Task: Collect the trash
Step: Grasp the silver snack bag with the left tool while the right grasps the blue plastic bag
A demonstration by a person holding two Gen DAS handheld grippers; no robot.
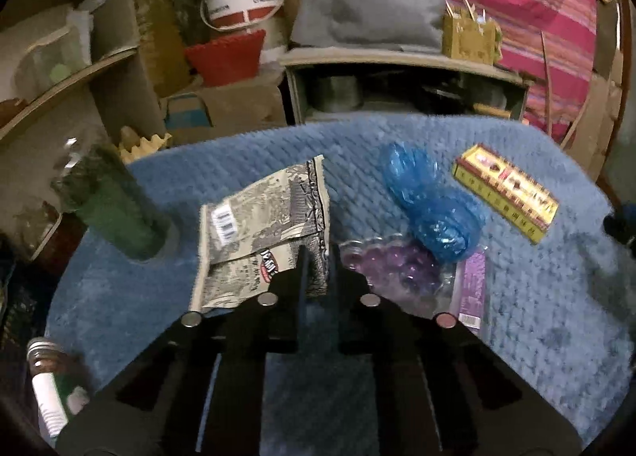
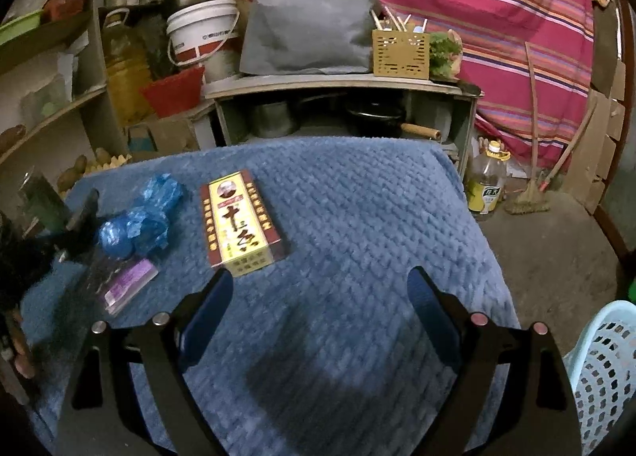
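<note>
L gripper [image 1: 318, 257], frame centre-bottom: jaws nearly closed, pinching lower edge of wrapper [image 1: 262, 229], lifted off blanket [image 1: 516, 317]. Wrapper light, thin, floppy; edge grip adequate, may slip. R gripper [image 2: 322, 289] wide open, holds nothing. Box [image 2: 242, 223] just ahead: stiff, light; take across narrow sides. Basket [image 2: 604, 368] lower right.

box [image 2: 241, 223] lies right of bag [image 2: 137, 217] on blanket [image 2: 357, 217].
</note>
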